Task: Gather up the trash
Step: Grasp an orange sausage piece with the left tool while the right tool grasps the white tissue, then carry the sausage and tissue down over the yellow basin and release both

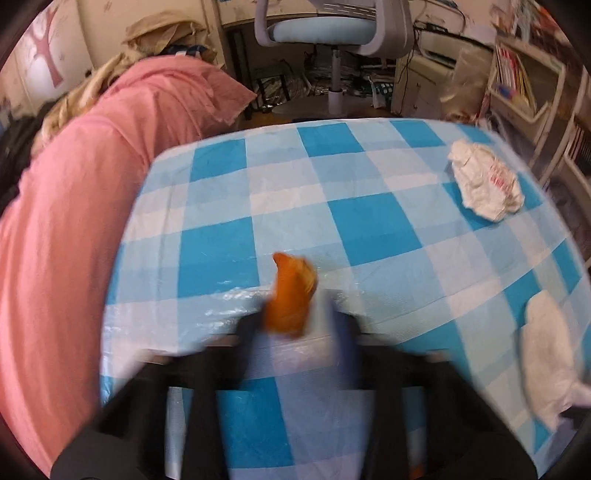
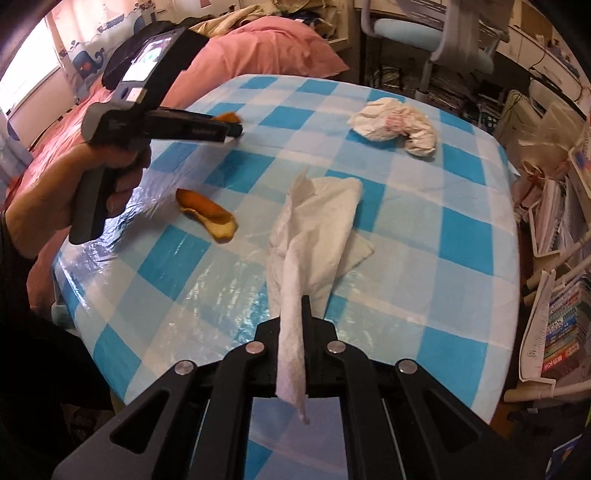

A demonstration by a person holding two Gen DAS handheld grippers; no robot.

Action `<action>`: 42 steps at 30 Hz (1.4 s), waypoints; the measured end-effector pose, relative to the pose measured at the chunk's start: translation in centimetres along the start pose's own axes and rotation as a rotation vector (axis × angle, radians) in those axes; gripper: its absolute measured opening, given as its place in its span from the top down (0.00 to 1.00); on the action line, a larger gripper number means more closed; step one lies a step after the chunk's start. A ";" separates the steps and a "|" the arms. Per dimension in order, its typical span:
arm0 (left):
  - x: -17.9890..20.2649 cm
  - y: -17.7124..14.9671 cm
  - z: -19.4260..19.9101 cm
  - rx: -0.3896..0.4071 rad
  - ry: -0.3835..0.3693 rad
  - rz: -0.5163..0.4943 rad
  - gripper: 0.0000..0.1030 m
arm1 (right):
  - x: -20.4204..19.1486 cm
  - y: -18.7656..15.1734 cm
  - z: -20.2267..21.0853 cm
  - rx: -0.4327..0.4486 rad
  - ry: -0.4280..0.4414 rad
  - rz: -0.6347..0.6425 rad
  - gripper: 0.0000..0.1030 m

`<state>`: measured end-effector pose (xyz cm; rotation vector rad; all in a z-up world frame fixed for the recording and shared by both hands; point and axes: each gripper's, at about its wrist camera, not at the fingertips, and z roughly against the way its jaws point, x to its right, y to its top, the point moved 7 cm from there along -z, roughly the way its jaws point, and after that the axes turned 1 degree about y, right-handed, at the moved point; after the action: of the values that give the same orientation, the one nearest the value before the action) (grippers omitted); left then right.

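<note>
My left gripper (image 1: 295,317) is blurred and holds an orange peel piece (image 1: 291,295) between its fingers above the checked tablecloth (image 1: 369,229). It also shows in the right wrist view (image 2: 232,125) with the peel (image 2: 228,116) at its tip. My right gripper (image 2: 295,310) is shut on a white paper tissue (image 2: 314,229) that still partly lies on the table. A second orange peel (image 2: 207,214) lies on the cloth left of the tissue. A crumpled white plastic bag (image 2: 395,123) lies farther back; it also shows in the left wrist view (image 1: 487,181).
A pink blanket (image 1: 92,184) covers the bed left of the table. An office chair (image 1: 332,26) stands beyond the far edge. Shelves with books (image 2: 554,314) line the right side. The white tissue (image 1: 550,350) shows at the right in the left wrist view.
</note>
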<state>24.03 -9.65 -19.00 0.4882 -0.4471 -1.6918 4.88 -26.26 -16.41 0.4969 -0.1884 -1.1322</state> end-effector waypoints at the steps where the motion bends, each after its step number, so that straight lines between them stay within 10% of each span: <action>1: 0.0 -0.1 0.1 -0.003 0.000 0.005 0.85 | -0.1 -0.1 0.0 -0.006 0.001 0.004 0.95; 29: 0.4 -8.0 17.7 0.222 -0.031 -0.034 0.86 | -6.6 -2.7 5.4 0.131 0.064 0.036 0.95; 42: -1.8 -13.5 21.1 0.197 -0.076 0.020 0.86 | -14.7 -5.4 6.5 0.146 0.291 0.170 0.95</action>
<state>1.67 -5.05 -8.61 0.5620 -0.6765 -1.6594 -8.25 -16.64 -11.70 0.7543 -0.0579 -0.8723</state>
